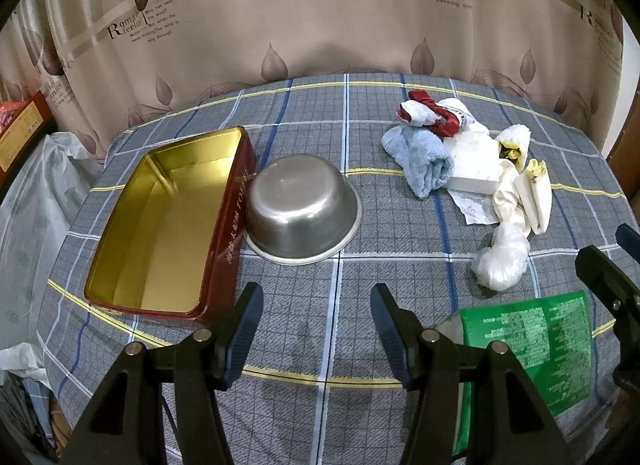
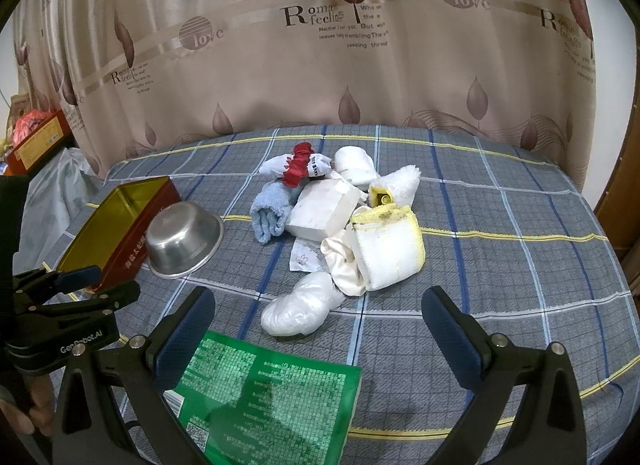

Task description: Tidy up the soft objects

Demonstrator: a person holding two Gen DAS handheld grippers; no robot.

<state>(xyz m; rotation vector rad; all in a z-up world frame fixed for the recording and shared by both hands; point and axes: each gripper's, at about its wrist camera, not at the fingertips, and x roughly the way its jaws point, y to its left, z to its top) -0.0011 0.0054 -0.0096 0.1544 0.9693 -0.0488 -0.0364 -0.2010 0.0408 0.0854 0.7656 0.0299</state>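
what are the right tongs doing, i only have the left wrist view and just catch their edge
Observer: The right tongs are open wide with nothing between them. They hang over the green packet.
Operator: ok and the pale thing with yellow bits on the right of the pile, i see it edge on
Observer: It is a folded white mesh cloth trimmed in yellow, leaning on cream fabric.
Operator: anything printed on the near end of that packet
Observer: Yes, a QR code at its near left corner.
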